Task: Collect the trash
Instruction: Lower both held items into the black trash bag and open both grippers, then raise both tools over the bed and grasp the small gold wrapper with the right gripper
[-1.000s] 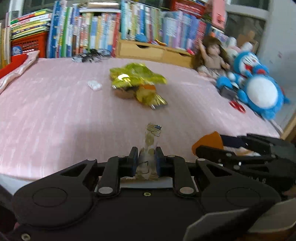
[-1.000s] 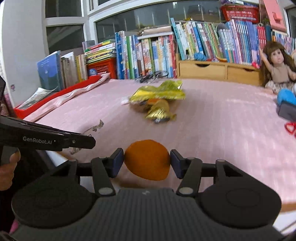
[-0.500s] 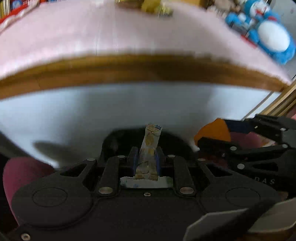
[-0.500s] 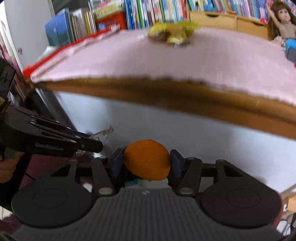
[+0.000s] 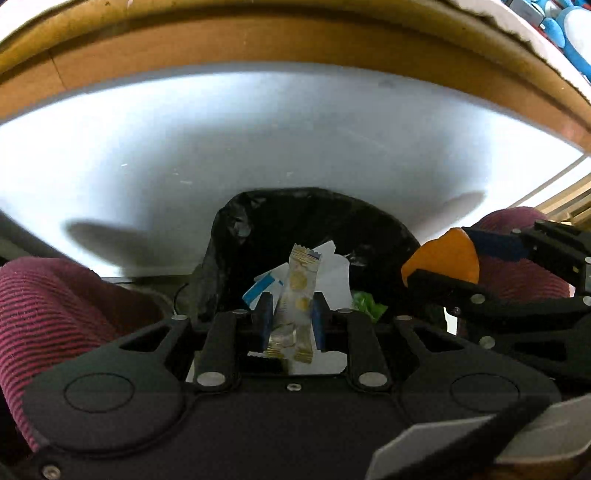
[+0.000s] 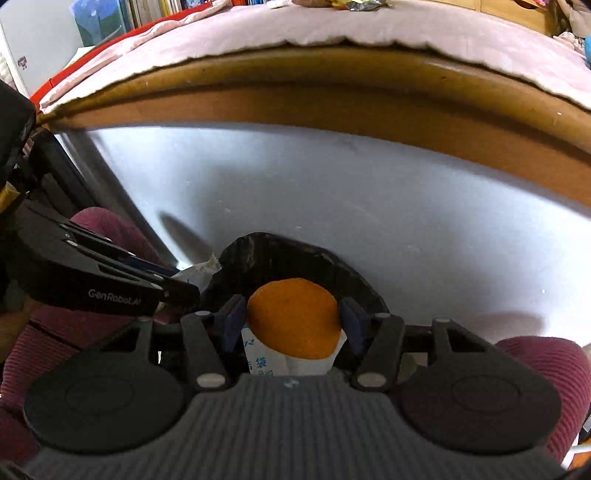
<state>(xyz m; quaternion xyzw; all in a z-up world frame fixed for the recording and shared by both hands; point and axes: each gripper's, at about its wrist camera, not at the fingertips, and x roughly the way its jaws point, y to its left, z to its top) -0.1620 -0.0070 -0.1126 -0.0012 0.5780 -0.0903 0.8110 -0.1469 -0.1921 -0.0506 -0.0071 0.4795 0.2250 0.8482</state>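
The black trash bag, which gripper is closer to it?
About equal, I can't pick one. The left gripper, shut on the clear wrapper, and the right gripper, shut on the orange peel, both hang just over the black trash bag.

A clear wrapper (image 5: 300, 295) printed with yellow discs and gold-edged ends sits between blue pads (image 5: 264, 321) on the black left gripper (image 5: 291, 325), while the right gripper (image 6: 291, 325), black with a ribbed grey body, has an orange peel (image 6: 293, 323) between its own dark blue pads. Beyond them a black bin bag (image 5: 314, 221) shows white paper, a blue-striped scrap (image 5: 260, 291) and a green scrap (image 5: 365, 301). Maroon ribbed trouser legs (image 5: 48, 314) flank it left and right, a white panel (image 6: 332, 206) stands behind under a brown wooden edge (image 6: 332, 92), and a pale pink cloth (image 6: 369, 29) lies farthest.
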